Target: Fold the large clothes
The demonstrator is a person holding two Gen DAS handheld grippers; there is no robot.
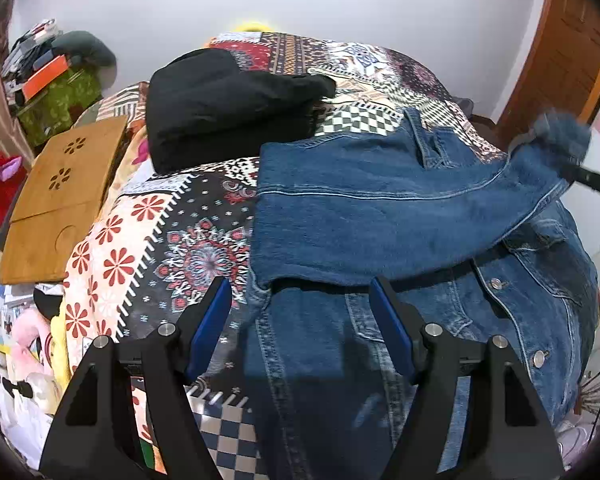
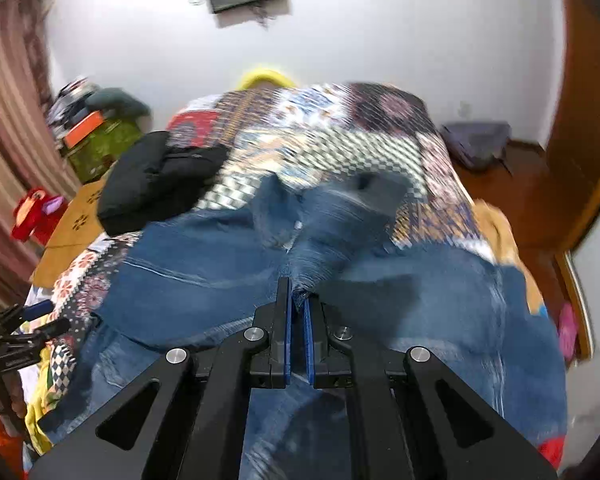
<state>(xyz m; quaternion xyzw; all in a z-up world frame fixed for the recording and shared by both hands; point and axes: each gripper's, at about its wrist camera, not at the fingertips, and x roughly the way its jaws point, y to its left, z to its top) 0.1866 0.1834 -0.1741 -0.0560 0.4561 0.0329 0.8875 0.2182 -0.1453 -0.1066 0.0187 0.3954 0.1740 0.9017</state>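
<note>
A blue denim jacket (image 1: 380, 216) lies spread on the patterned bedspread (image 1: 148, 240), one part folded across its body. My left gripper (image 1: 300, 300) hangs open just above the jacket's near left part, and its blue pads (image 1: 216, 320) grip nothing. At the right of the left wrist view, my right gripper (image 1: 576, 172) holds a bunched denim end lifted off the bed. In the right wrist view, the right gripper (image 2: 298, 302) is shut on a pinch of the denim jacket (image 2: 204, 272). The left gripper (image 2: 24, 340) shows at that view's left edge.
A folded black garment (image 1: 228, 108) lies on the bed behind the jacket. A wooden lap tray (image 1: 64, 196), a red plush toy (image 1: 0, 184) and a green box (image 1: 60, 104) with stacked items sit to the left. A wooden door (image 1: 568, 48) stands at the right.
</note>
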